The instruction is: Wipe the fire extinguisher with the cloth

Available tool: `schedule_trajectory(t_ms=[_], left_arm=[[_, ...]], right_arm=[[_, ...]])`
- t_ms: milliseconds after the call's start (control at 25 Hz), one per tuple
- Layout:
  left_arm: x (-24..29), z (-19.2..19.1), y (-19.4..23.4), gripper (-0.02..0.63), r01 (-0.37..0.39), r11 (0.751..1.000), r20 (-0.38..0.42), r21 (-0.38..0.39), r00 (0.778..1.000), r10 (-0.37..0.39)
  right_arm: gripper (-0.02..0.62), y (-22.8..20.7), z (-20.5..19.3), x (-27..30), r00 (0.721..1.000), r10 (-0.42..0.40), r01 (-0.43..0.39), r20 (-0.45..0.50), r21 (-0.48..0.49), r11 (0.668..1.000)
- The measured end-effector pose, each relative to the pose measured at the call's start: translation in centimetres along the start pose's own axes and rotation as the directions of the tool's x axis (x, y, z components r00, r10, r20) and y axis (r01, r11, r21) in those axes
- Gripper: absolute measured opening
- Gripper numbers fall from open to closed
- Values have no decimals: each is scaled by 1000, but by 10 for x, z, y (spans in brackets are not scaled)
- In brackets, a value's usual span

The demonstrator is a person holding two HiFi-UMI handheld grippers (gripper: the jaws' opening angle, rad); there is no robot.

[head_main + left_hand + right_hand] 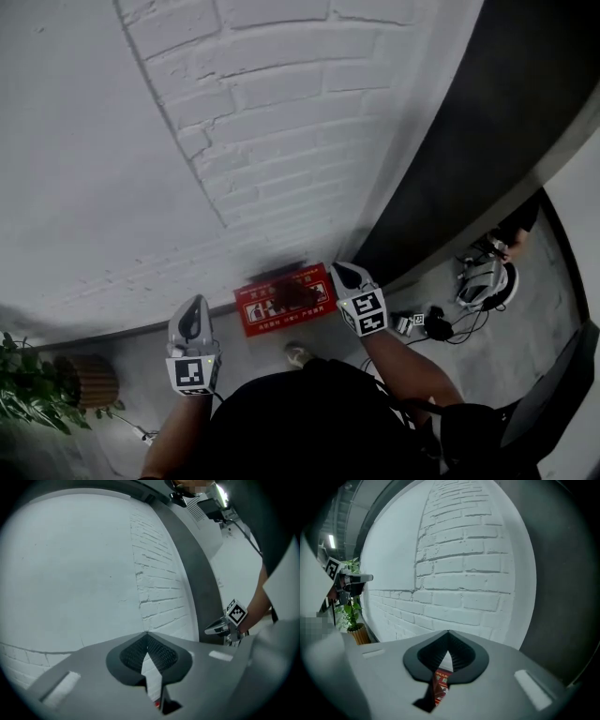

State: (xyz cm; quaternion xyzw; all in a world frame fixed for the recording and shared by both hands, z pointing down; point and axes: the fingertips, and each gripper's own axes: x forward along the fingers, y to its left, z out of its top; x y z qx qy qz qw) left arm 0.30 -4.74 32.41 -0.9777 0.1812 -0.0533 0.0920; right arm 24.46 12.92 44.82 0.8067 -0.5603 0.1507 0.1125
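My left gripper (pixel 194 307) and right gripper (pixel 347 274) both clenched, empty; red extinguisher box (pixel 286 298) on floor (pixel 534 319) below, between them, nearer right, long axis along wall (pixel 281 112)

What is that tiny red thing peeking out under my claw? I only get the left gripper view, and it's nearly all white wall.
Observer: The head view shows a red box with print on it, at the foot of the brick wall.
Operator: Is the other claw holding a cloth?
Observer: No. The right gripper is shut with nothing between its jaws, and no cloth shows in any view.
Operator: Is anything else down there?
Observer: A leafy plant in a woven pot stands by the wall, to the left of the box in the head view.
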Motion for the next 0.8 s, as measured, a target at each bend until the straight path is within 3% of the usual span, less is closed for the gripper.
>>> schedule_trajectory(t_ms=[160, 480, 800], left_arm=[[-9, 16, 9, -2, -41, 998, 31, 39, 999, 40], [-21, 8, 27, -2, -100, 994, -6, 40, 995, 101], [-12, 14, 31, -2, -97, 991, -11, 89, 995, 98]], right_arm=[[2, -5, 9, 0, 1000, -15, 15, 23, 14, 1000], [2, -9, 7, 10, 1000, 4, -5, 23, 47, 999], [2, -20, 4, 20, 1000, 12, -13, 11, 51, 999]])
